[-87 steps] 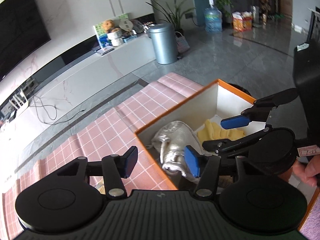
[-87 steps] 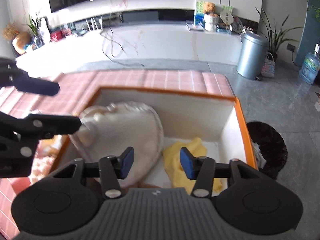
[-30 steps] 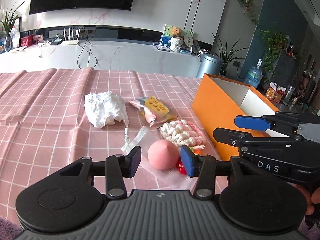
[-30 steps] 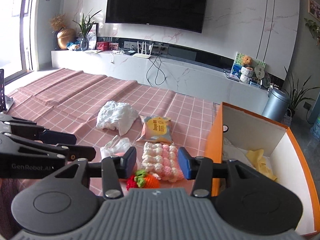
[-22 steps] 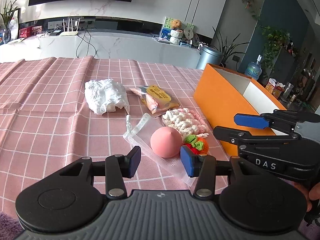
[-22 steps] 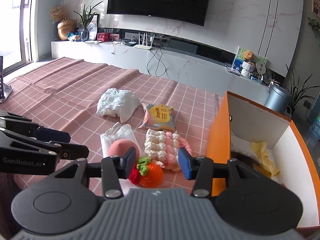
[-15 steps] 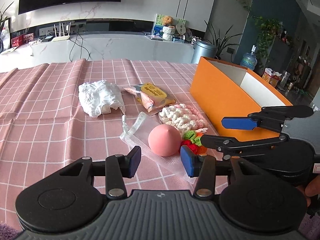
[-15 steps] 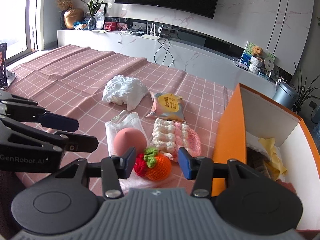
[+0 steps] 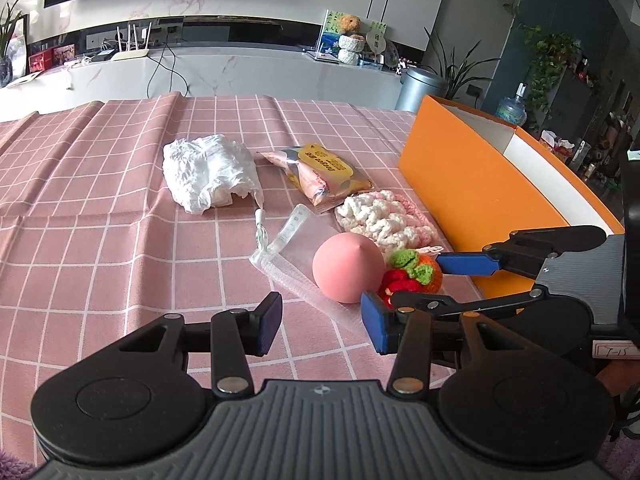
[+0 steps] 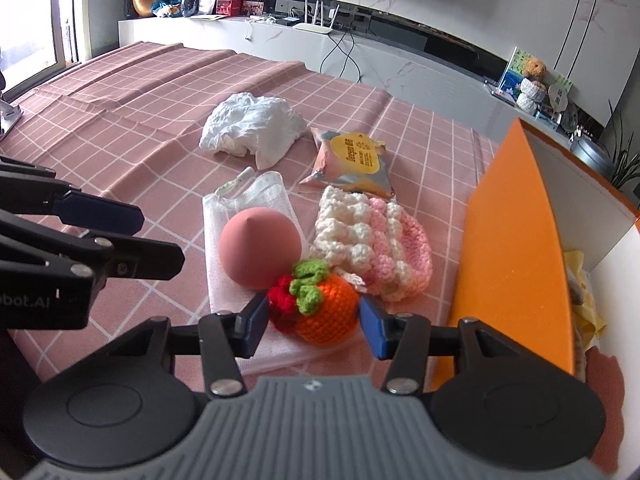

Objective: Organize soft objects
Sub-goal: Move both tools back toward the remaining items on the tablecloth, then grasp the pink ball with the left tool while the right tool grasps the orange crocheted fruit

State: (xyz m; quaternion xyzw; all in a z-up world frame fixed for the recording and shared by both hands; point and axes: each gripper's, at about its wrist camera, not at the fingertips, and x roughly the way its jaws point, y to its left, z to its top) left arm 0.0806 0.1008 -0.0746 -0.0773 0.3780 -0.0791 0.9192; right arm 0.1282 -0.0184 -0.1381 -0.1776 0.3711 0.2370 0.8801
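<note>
The right claw [image 10: 312, 322] stands part-open, its jaws having just been widening, its blue pads either side of one crocheted orange-and-red fruit with green leaves [image 10: 320, 306] without pressing it, while the left claw [image 9: 320, 322] hangs part-open and empty over the pink checked cloth on the counter [image 9: 100, 216]. Beside the fruit lie one pink rubbery ball [image 10: 260, 246] on one clear mesh pouch [image 10: 256, 196], one pink-and-white crocheted pouch [image 10: 372, 244], one yellow-labelled wipes packet [image 10: 352, 160] and one crumpled white cloth [image 10: 252, 128]. The one orange-walled box [image 10: 516, 248] stands just right of the fruit, yellow cloth [image 10: 576, 264] inside.
</note>
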